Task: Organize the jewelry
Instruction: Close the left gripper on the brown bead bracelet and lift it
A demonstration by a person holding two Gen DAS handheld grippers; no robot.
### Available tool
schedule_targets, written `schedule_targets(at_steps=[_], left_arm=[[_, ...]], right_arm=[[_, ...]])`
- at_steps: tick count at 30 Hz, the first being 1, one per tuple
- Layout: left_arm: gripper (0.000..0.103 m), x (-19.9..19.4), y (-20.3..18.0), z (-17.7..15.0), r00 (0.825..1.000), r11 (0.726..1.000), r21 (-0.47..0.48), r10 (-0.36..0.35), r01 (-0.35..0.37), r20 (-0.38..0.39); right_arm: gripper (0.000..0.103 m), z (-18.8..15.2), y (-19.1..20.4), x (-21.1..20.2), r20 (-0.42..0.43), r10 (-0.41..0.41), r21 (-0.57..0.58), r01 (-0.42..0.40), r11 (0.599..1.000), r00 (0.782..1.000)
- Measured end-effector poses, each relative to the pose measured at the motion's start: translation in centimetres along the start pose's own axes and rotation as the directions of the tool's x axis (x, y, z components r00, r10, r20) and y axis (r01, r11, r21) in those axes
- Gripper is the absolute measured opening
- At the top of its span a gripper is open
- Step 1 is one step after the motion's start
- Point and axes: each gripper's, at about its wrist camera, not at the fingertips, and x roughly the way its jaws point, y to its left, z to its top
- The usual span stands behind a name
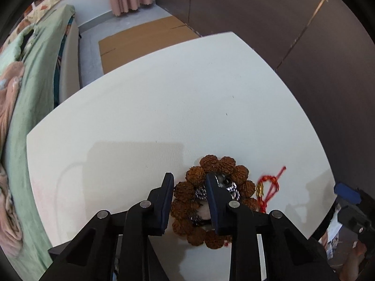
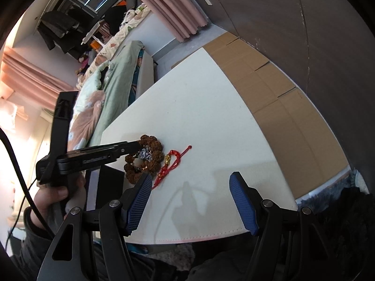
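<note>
Left wrist view, left hand-held gripper [image 1: 189,201]: points steeply down over the bead bracelet [image 1: 211,201]; jaws partly open, straddling the bracelet's left side, one finger outside the ring, the other over its middle. Cannot tell if the pads press the beads, so no sure grip.
Left wrist view, bracelet: ring of brown knobbly beads, flat on the white worktop [image 1: 164,105], near the front edge.
Left wrist view, silver piece [image 1: 230,187]: shiny tangle inside the bead ring, partly hidden by the right finger; kind unclear.
Left wrist view, red cord [image 1: 269,187]: knotted, with a small gold charm, just right of the bracelet; not clear if they touch.
Left wrist view, surroundings: bed with green cover on the left, cardboard on the floor beyond.

Right wrist view, right hand-held gripper [image 2: 189,199]: jaws wide apart, nothing between them, hovering above bare worktop near the front edge, well clear of the jewelry.
Right wrist view, left hand-held gripper: comes in from the left, held in a person's hand [image 2: 54,196], tips down on the bracelet.
Right wrist view, jewelry: bracelet, silver piece and red cord bunched together at the left end of the worktop.

Progress: early, judging by the layout. All three pieces lie in one heap, none separated; no box or tray visible.
Left to do: secure the bracelet, lift it clear of the silver piece, then place each item apart.
</note>
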Motion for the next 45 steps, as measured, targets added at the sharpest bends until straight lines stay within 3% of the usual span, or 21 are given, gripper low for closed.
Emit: schedule_targets(at_steps=[4,5,6,11,14,18,24,32,35,37,38,41,45], left_arm=[[0.022,-0.6,0.1,-0.1,0.999,1.0,0.006,-0.019,0.019,0.029],[0.004,-1.1,0.2,-0.2,0.998,1.0,0.005,-0.031,0.031,0.045],[0.0,-1.6,0.2,-0.3,0.998,0.999,-0.001,-0.039,0.039,0.056],[0.0,-4.8,0.0,-0.6,0.986,0.997,0.006,-0.082,0.082,0.145],[0.0,-5.6,-0.1,-0.6,0.984,0.997,0.021,-0.082,0.08,0.156],[0.0,-4.0,-0.2,-0.3,0.995,0.996,0.03,-0.083,0.082,0.054],[0.004,-2.1,-0.3,-0.1,0.997,0.996,0.045,-0.075,0.076,-0.031],[0.004,-0.8,-0.6,0.4,0.998,0.997,0.061,-0.053,0.056,-0.046],[0.01,-0.6,-0.9,0.7,0.999,0.996,0.08,-0.032,0.034,-0.033],[0.032,-0.4,-0.9,0.9,0.999,0.996,0.091,-0.015,0.019,-0.042],[0.049,-0.1,-0.8,0.9,0.998,0.996,0.09,-0.012,0.018,-0.059],[0.05,-0.7,-0.2,0.9,0.998,0.996,0.078,-0.036,0.04,-0.043],[0.05,-1.0,0.2,1.1,1.0,0.997,0.071,-0.007,0.009,-0.03]], right_arm=[[0.069,0.2,0.3,0.4,-0.011,0.02,0.006,-0.02,1.0,1.0],[0.069,0.3,0.4,0.5,-0.012,0.026,0.007,-0.026,1.0,1.0],[0.069,0.3,0.6,0.7,-0.014,0.028,0.008,-0.028,1.0,1.0],[0.069,1.0,1.8,2.6,-0.061,0.017,0.031,-0.015,0.999,0.998],[0.068,1.0,2.2,3.7,-0.093,0.006,0.047,-0.002,0.999,0.996],[0.068,0.6,3.1,3.8,-0.102,0.018,0.05,-0.013,0.999,0.995],[0.068,-0.4,2.8,3.0,-0.099,0.003,0.053,0.003,0.999,0.995],[0.068,-0.4,2.1,2.4,-0.095,-0.016,0.064,0.023,0.998,0.995],[0.068,-0.4,2.1,2.4,-0.097,-0.018,0.059,0.024,0.998,0.995],[0.068,-0.4,2.0,2.5,-0.1,-0.02,0.059,0.026,0.998,0.995],[0.068,-0.4,1.9,2.5,-0.1,-0.02,0.06,0.026,0.998,0.995],[0.068,-0.4,1.7,2.6,-0.103,-0.021,0.064,0.028,0.998,0.994],[0.068,-0.2,1.4,2.7,-0.105,-0.022,0.072,0.029,0.997,0.994]])
